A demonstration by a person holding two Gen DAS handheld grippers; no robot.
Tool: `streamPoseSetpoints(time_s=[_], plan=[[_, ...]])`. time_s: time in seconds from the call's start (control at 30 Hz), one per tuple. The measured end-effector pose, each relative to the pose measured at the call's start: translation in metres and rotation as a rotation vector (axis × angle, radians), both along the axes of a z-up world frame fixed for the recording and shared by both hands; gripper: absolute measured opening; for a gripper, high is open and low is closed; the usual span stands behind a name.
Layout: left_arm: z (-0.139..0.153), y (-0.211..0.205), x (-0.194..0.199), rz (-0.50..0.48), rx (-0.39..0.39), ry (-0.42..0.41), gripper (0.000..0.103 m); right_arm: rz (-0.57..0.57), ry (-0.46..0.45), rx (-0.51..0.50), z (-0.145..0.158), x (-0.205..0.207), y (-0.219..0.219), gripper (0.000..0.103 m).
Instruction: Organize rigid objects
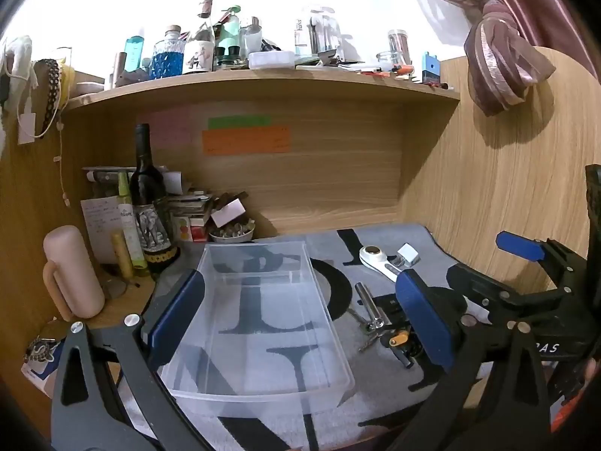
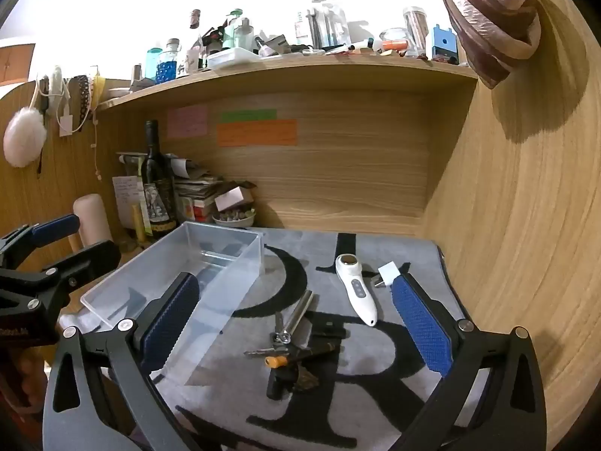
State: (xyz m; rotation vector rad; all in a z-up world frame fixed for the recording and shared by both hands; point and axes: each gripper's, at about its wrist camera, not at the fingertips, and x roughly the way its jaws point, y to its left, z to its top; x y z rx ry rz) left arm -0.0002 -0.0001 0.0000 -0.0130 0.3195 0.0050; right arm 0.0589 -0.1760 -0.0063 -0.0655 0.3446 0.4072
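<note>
A clear plastic bin (image 1: 259, 323) (image 2: 176, 282) stands empty on the grey lettered mat. To its right lie a metal cylinder (image 2: 300, 310) (image 1: 370, 302), a bunch of keys (image 2: 280, 338) with an orange tag (image 1: 399, 338), a black clip-like piece (image 2: 280, 377), a white handheld device (image 2: 357, 291) (image 1: 379, 259) and a small white plug (image 2: 388, 272) (image 1: 407, 253). My left gripper (image 1: 300, 334) is open and empty over the bin. My right gripper (image 2: 296, 329) is open and empty over the keys; it also shows in the left wrist view (image 1: 526, 259).
A wine bottle (image 1: 148, 203), a pink mug (image 1: 73, 274), stacked boxes and a small bowl (image 1: 231, 233) crowd the back left corner. A wooden shelf (image 1: 263, 82) with several bottles hangs above. A wooden wall (image 2: 507, 225) bounds the right side.
</note>
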Motion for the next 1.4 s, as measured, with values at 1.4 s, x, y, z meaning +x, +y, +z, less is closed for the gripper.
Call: streamPoseSetpoints(time_s=[1.4], plan=[[-0.004,0.009,0.011,-0.006,-0.030,0.010,0.103,0.002,-0.005,-0.006,0.004,-0.001,0.010,0.103]])
